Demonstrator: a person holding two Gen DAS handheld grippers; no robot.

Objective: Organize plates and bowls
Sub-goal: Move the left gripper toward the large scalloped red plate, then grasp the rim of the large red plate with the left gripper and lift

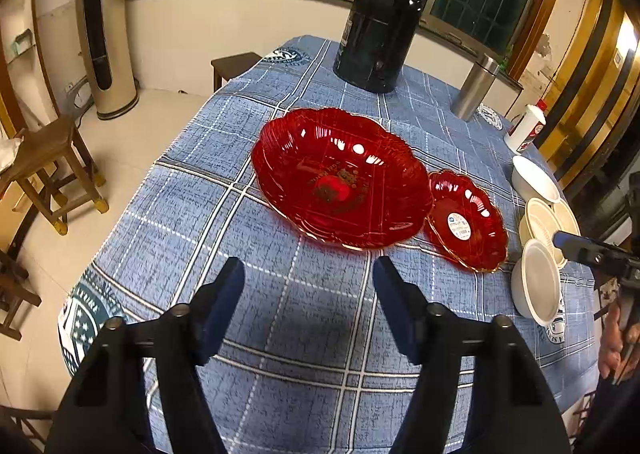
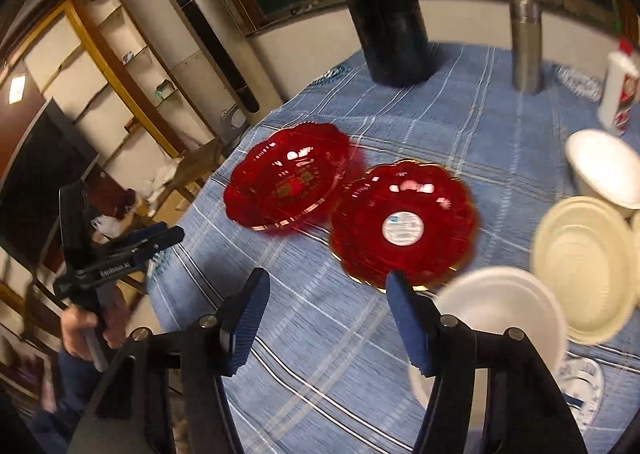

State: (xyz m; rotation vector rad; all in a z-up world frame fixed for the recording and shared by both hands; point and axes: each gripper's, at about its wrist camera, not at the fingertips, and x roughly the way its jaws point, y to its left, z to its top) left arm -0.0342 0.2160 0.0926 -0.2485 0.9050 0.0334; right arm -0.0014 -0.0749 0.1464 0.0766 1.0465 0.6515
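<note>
A large red scalloped plate (image 1: 340,178) lies mid-table, with a small red plate (image 1: 466,220) touching its right side. Both show in the right wrist view: the large red plate (image 2: 286,178) and the small red plate (image 2: 404,226). White bowls (image 1: 536,286) and cream plates (image 1: 546,222) sit at the right edge. My left gripper (image 1: 308,274) is open and empty, just short of the large plate. My right gripper (image 2: 326,286) is open and empty above the cloth, beside a white bowl (image 2: 504,310). Cream plates (image 2: 584,266) lie to the right of that bowl.
A blue checked cloth (image 1: 280,314) covers the table. At the back stand a black canister (image 1: 376,38), a steel flask (image 1: 476,88) and a white bottle (image 1: 526,130). Wooden stools (image 1: 52,170) stand on the floor to the left.
</note>
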